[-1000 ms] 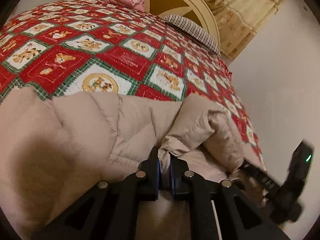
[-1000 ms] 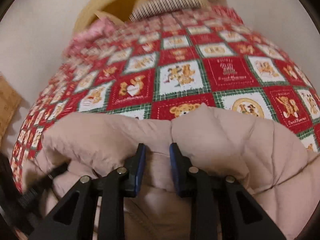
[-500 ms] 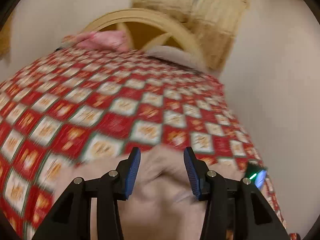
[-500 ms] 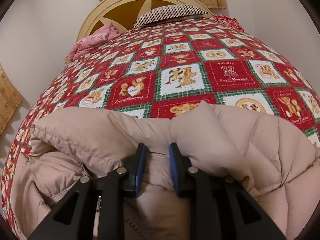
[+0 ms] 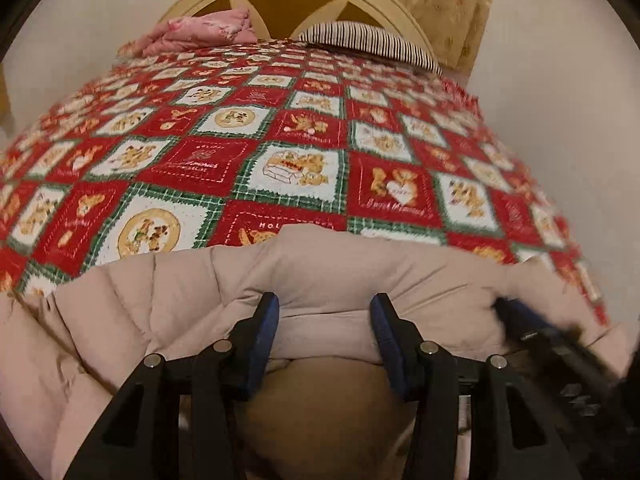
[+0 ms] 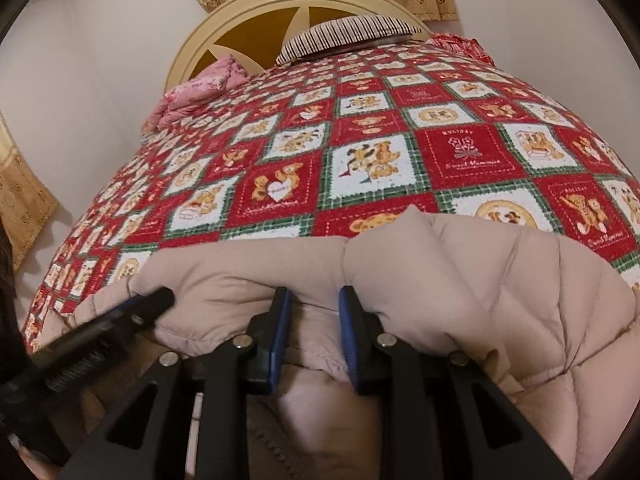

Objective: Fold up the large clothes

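A beige quilted puffer jacket [image 5: 360,276] lies bunched at the near edge of the bed, on the red patchwork bedspread [image 5: 304,172]. My left gripper [image 5: 324,312] hovers over the jacket's folded edge. Its jaws are opening, and the fabric lies between the blue pads without being pressed. In the right wrist view the jacket [image 6: 480,280] fills the foreground, and my right gripper [image 6: 314,308] is shut on a fold of its edge. The left gripper [image 6: 132,312] shows as a blurred black bar on the left there, and the right gripper [image 5: 532,324] shows at the right of the left wrist view.
A cream headboard [image 6: 304,4] stands at the far end of the bed, with a striped pillow [image 6: 348,32] and a folded pink quilt [image 6: 200,88] before it. Beige curtains [image 5: 436,8] hang behind. White walls flank the bed on both sides.
My left gripper let go of the jacket's edge, opened wide and swung sideways along the edge towards the right gripper. The right gripper stayed put with its grip unchanged.
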The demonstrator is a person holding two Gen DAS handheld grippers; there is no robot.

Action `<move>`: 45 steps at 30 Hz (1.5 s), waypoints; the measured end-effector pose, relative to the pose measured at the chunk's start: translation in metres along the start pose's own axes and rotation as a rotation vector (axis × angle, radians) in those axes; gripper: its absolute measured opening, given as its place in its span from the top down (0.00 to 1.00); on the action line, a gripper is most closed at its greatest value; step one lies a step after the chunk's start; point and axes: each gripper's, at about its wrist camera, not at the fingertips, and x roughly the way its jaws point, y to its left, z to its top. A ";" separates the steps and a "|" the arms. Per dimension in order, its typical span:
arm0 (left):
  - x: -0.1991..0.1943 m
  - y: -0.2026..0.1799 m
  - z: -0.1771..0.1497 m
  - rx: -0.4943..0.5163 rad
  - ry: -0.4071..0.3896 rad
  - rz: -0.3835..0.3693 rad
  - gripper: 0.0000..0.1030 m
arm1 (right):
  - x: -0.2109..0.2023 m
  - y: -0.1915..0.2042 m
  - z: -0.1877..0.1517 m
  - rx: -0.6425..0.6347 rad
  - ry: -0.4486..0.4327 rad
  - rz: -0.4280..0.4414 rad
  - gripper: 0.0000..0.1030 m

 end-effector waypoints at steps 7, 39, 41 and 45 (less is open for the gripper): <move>0.004 -0.003 -0.001 0.027 0.003 0.019 0.51 | -0.020 -0.037 0.005 0.196 0.093 0.025 0.89; -0.265 0.134 -0.138 0.080 -0.183 -0.193 0.40 | -0.361 -0.036 -0.150 -0.013 -0.340 -0.162 0.30; -0.279 0.155 -0.165 0.041 -0.179 -0.222 0.38 | -0.385 -0.044 -0.174 0.011 -0.346 -0.202 0.30; -0.291 0.168 -0.204 0.043 -0.133 -0.241 0.37 | -0.417 -0.058 -0.210 0.045 -0.322 -0.225 0.30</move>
